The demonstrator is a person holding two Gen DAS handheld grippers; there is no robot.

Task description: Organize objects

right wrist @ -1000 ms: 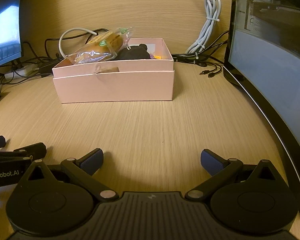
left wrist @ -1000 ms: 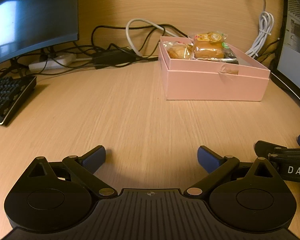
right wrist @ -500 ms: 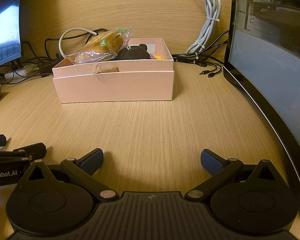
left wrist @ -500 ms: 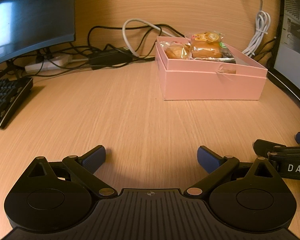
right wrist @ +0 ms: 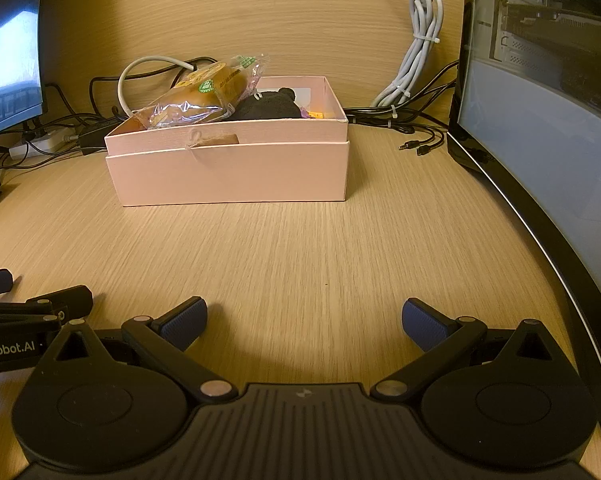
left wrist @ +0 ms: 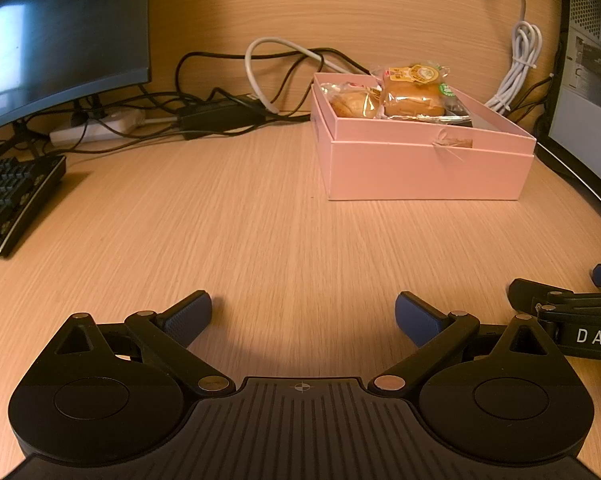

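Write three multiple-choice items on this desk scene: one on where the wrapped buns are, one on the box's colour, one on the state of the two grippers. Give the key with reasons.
1. Where are the wrapped buns?
A. In the box
B. On the keyboard
C. Between the left gripper's fingers

2. What colour is the box?
A. Blue
B. Pink
C. Green

3. How are the two grippers?
A. Both shut on a bun
B. Left open, right shut
C. Both open and empty

Key:
1 A: the buns lie inside the box's walls, with one sticking up above the rim.
2 B: its walls are pale pink in both views.
3 C: the left gripper and right gripper each have fingers spread wide, with only bare desk between them.
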